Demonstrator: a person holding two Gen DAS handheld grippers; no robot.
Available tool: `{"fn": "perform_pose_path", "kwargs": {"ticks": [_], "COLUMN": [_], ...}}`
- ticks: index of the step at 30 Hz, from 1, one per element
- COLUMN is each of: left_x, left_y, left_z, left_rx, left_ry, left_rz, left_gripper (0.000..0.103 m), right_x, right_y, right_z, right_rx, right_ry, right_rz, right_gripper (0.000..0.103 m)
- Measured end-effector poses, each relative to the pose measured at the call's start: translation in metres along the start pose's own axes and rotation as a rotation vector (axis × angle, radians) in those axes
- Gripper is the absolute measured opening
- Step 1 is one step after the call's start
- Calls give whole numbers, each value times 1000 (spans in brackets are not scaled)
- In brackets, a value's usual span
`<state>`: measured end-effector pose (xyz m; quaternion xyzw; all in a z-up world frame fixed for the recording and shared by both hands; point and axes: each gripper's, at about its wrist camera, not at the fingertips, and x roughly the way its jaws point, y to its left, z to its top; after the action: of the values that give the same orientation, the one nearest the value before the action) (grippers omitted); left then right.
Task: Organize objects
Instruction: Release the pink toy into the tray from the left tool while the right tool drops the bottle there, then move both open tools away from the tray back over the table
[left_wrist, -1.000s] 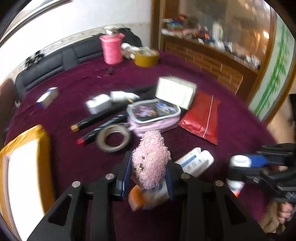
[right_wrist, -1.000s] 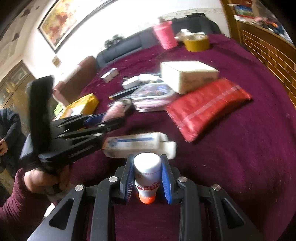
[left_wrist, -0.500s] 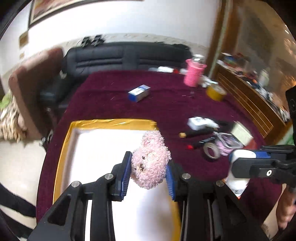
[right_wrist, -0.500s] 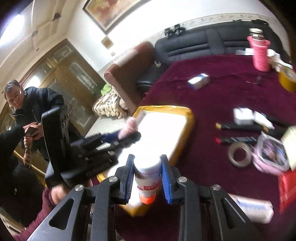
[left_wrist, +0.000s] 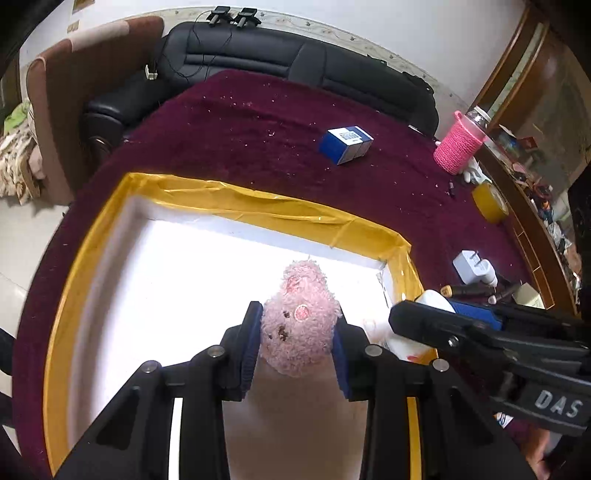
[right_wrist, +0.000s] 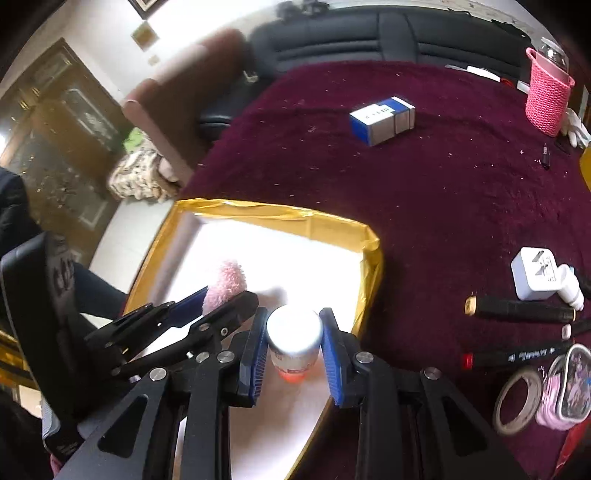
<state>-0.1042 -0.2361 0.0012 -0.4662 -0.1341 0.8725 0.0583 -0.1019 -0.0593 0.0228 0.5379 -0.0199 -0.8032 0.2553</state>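
Observation:
My left gripper (left_wrist: 298, 334) is shut on a fluffy pink plush toy (left_wrist: 298, 321), held over the white inside of a yellow-edged box (left_wrist: 236, 201). My right gripper (right_wrist: 293, 341) is shut on a white bottle with an orange cap (right_wrist: 293, 341), over the same box's right side (right_wrist: 280, 216). The right gripper with its bottle (left_wrist: 432, 299) shows at the right in the left wrist view. The left gripper and plush toy (right_wrist: 225, 284) show at the left in the right wrist view. The two grippers are close side by side.
On the maroon tablecloth lie a blue and white carton (left_wrist: 345, 144), a pink knitted holder (left_wrist: 458, 147), a yellow tape roll (left_wrist: 489, 203), a white charger (right_wrist: 533, 275), black markers (right_wrist: 517, 308), a tape ring (right_wrist: 517, 400) and a pink pouch (right_wrist: 565, 391). A black sofa (left_wrist: 295, 62) stands behind.
Both grippers have moved with their objects from above the box edge to lower over the box's white inside. The box now fills more of both views.

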Motion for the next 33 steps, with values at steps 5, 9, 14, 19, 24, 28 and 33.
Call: {"fn": "perform_pose_path", "kwargs": {"ticks": [5,9,14,19,24,28,33], "left_x": [2,-2,-21,-48,-93,-139,-197], "left_y": [4,4,0,-10,-39,-72,-113], "left_z": [5,6,4,-4,-19,-33,-40], "left_rx": [-25,-39,-37,-28,16,57,89], "left_ry": [-12,-34,-84,-112,-197,-321,-394], "left_rz": [-11,-9,0,28,10,-59,-133], "left_gripper": [37,60,80,80,81,87,87], "right_x": [11,17,8,-36,-140,-249,-260], "right_y": [-11,-14,-17,-28,-53,-69,-126], "right_z": [12,18,20,15,13,-38,-95], "right_rx": [32,60,68,59,27,-88,41], "right_ry": [10,8,-31,-78,-219,-628,-403], "right_rz": [-10,-2,35,-7,-119,-106,-102], "right_gripper": [30,31,40,44,57,103,96]}}
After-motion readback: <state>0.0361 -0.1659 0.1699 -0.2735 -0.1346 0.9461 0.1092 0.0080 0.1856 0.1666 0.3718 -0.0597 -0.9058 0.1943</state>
